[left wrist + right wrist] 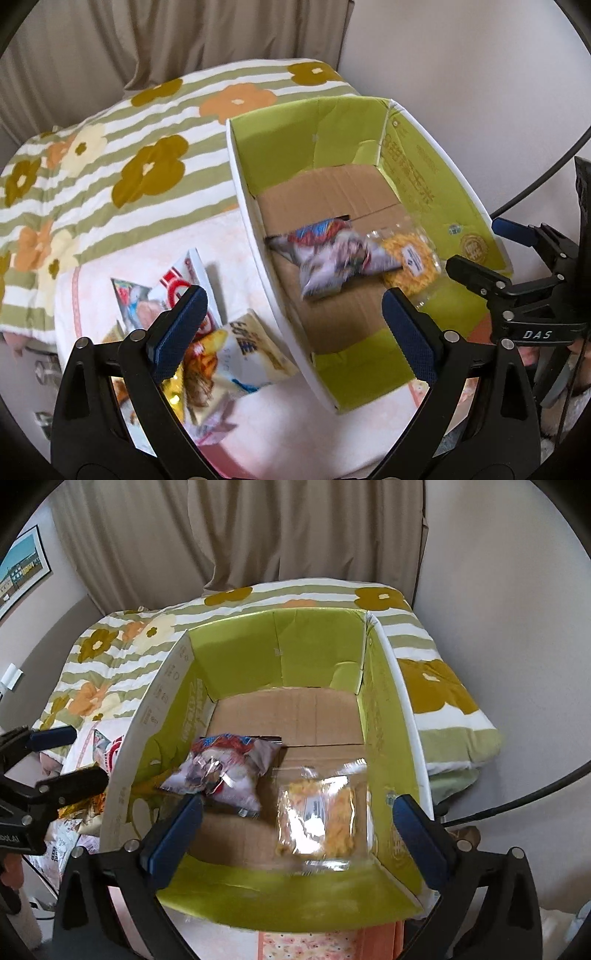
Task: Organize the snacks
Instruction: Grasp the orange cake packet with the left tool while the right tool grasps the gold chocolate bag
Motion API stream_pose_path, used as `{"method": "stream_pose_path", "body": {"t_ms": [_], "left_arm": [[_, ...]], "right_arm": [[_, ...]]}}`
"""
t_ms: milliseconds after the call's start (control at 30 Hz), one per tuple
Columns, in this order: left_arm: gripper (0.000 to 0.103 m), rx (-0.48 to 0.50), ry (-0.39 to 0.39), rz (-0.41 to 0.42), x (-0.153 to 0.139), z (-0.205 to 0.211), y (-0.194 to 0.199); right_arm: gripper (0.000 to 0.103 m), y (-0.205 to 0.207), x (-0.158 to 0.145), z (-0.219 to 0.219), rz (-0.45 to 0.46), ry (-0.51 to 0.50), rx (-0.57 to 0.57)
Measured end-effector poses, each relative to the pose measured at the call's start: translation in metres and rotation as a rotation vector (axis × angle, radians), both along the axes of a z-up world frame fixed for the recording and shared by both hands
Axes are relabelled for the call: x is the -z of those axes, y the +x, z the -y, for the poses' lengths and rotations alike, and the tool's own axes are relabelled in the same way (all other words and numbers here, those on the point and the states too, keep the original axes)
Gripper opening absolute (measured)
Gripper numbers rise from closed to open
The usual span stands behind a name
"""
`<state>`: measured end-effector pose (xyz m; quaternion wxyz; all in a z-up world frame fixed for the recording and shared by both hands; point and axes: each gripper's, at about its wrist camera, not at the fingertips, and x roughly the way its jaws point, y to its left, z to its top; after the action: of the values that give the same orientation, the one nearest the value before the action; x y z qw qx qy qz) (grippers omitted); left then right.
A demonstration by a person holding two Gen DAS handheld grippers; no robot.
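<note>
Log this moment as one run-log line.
box: two snack bags inside | clear bag: in box, below open right gripper | left gripper: open, empty | snack pile: outside box

Two snack bags [225, 771] lie side by side in the box [384, 738]; more packets [221, 343] lie left of it.

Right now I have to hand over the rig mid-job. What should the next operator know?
Left tongs: open, empty, above the box's left wall.
Right tongs: open, empty, over the box; nothing between the pads.
Green cardboard box: holds a silver snack bag and a clear packet of yellow snacks lying on its floor.
Done: two snacks boxed.
Left: a pile of snack packets lies on the bedding left of the box. Probably pick those with the left tongs next.
</note>
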<state>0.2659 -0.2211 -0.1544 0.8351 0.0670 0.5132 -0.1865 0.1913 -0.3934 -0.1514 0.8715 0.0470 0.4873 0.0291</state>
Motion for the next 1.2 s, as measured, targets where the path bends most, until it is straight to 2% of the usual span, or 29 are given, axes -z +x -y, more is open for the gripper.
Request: {"method": "stream_pose_path", "body": {"t_ms": [233, 400, 733, 833, 933, 1067, 1200], "left_arm": [[0.095, -0.048, -0.034, 0.027, -0.011, -0.01, -0.02], [0.095, -0.128, -0.03, 0.061, -0.026, -0.031, -0.037], [0.095, -0.307, 0.057, 0.108, -0.049, -0.103, -0.083], [0.095, -0.344, 0.086, 0.125, -0.051, -0.124, -0.095], [0.095, -0.37, 0.071, 0.128, -0.05, -0.152, -0.107], [0.095, -0.367, 0.104, 0.112, -0.042, -0.181, -0.106], [0.095, -0.297, 0.168, 0.096, -0.031, -0.204, -0.095]], "right_arm": [[0.102, -0.012, -0.016, -0.004, 0.035, 0.037, -0.069], [0.102, -0.013, -0.031, -0.017, 0.082, 0.063, -0.146], [0.102, -0.007, -0.051, -0.067, 0.139, 0.175, -0.336], [0.102, -0.008, -0.053, -0.088, 0.158, 0.17, -0.396], [0.103, -0.013, -0.057, -0.107, 0.155, 0.164, -0.422], [0.103, -0.014, -0.054, -0.13, 0.123, 0.205, -0.454], [0.103, -0.014, -0.044, -0.158, 0.108, 0.196, -0.454]]}}
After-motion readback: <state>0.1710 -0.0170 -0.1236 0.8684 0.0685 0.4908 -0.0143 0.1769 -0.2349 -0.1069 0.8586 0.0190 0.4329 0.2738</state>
